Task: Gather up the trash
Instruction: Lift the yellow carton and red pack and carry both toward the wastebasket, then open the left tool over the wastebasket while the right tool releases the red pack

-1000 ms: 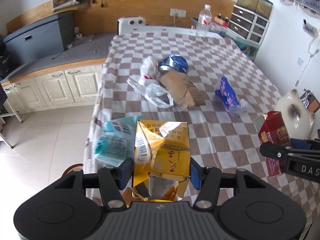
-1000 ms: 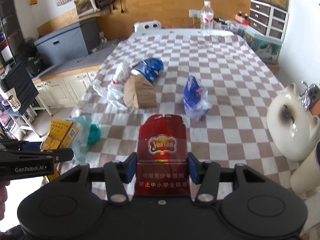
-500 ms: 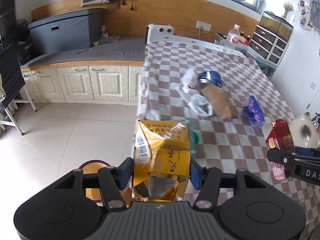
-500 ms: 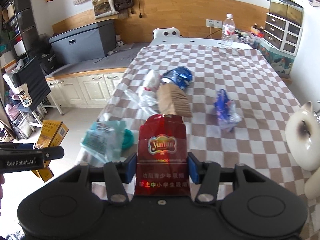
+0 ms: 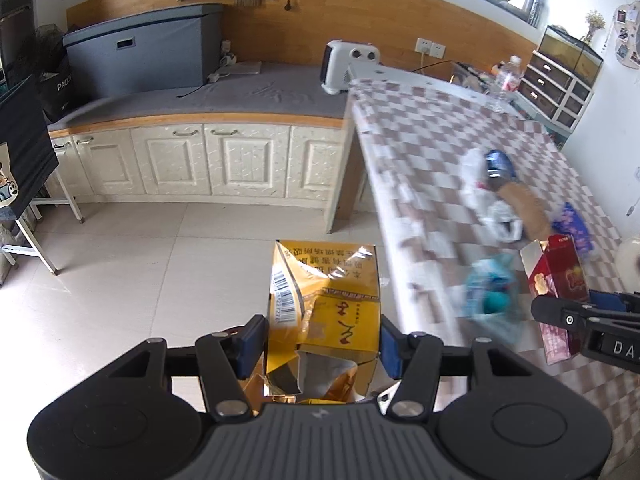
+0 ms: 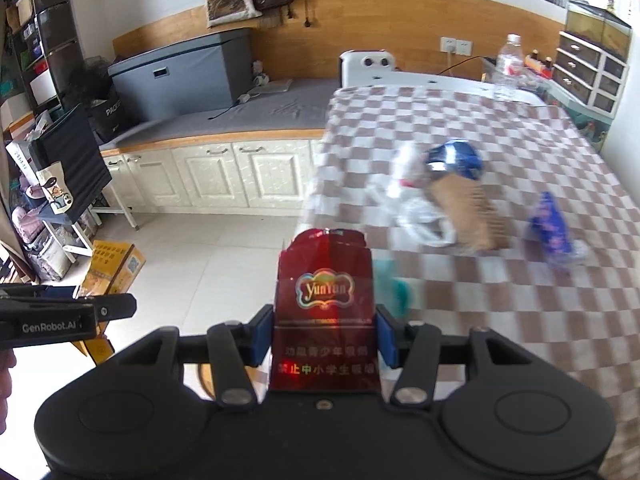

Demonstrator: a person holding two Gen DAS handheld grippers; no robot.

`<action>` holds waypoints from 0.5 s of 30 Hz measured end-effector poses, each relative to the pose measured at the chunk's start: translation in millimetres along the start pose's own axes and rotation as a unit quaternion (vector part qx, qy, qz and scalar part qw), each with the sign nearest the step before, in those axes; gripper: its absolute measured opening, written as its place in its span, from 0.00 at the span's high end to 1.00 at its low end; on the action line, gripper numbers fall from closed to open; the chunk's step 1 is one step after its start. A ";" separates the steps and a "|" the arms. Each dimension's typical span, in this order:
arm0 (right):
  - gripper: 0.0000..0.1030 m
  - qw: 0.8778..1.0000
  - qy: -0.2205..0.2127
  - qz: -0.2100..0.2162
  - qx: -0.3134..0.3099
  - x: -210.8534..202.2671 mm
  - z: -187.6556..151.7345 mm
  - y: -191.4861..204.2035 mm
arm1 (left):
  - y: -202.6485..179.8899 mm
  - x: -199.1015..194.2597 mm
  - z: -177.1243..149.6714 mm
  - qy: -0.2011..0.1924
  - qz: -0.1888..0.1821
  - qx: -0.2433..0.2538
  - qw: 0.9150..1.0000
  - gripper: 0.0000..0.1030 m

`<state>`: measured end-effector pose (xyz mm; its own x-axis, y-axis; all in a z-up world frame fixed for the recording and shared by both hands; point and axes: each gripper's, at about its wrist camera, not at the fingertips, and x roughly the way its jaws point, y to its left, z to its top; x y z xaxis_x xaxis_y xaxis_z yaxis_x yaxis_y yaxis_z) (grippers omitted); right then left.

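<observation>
Left wrist view: the left gripper (image 5: 320, 336) has its jaws clamped on a torn yellow cardboard carton (image 5: 326, 304) with a barcode on its side, the blue pads pressing both flanks. Beyond the jaws lies pale tiled floor (image 5: 140, 272). To the right of the jaws runs the edge of a table under a brown-and-white checked cloth (image 5: 452, 136), blurred. On it, right of the jaws, sit a teal plastic wrapper (image 5: 490, 296), a white plastic bag (image 5: 500, 220), a brown paper bag (image 5: 524, 204) and a blue foil packet (image 5: 574, 224).

Right wrist view: the right gripper (image 6: 324, 338) has its jaws clamped on a dark red glossy cigarette carton (image 6: 325, 316), upright between the pads. Ahead and right of the jaws are the checked cloth (image 6: 520, 312) and its litter. Far left of the jaws, the left gripper holds the yellow carton (image 6: 112, 268) over the floor.
</observation>
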<state>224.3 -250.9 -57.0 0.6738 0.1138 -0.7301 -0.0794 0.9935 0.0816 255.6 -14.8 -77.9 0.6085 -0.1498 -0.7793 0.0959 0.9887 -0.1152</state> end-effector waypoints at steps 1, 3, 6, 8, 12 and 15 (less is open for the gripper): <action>0.49 1.000 0.003 0.002 0.000 8.5 1.4 12.7 | 11.6 4.9 1.0 0.003 0.002 0.001 1.000 0.44; 0.49 1.000 0.011 0.007 0.001 25.3 3.7 34.4 | 35.0 17.1 2.7 0.013 0.010 0.000 1.000 0.44; 0.49 0.999 0.026 0.019 0.001 54.7 6.4 65.1 | 69.0 39.7 3.3 0.033 0.021 -0.007 0.999 0.44; 0.49 0.999 0.041 0.028 0.000 78.1 6.4 84.0 | 90.3 59.4 1.8 0.049 0.029 -0.013 0.998 0.44; 0.49 0.996 0.070 0.047 0.009 128.7 0.5 111.3 | 125.1 105.9 -5.7 0.082 0.035 -0.025 0.996 0.44; 0.49 0.994 0.096 0.054 0.015 176.5 -11.0 128.2 | 146.1 143.9 -16.7 0.107 0.037 -0.033 0.993 0.43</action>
<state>325.0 -103.5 -182.9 0.5102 0.2207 -0.8312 -0.1204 0.9753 0.1851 344.0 108.2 -217.1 0.4294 -0.0794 -0.8996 0.0009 0.9962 -0.0875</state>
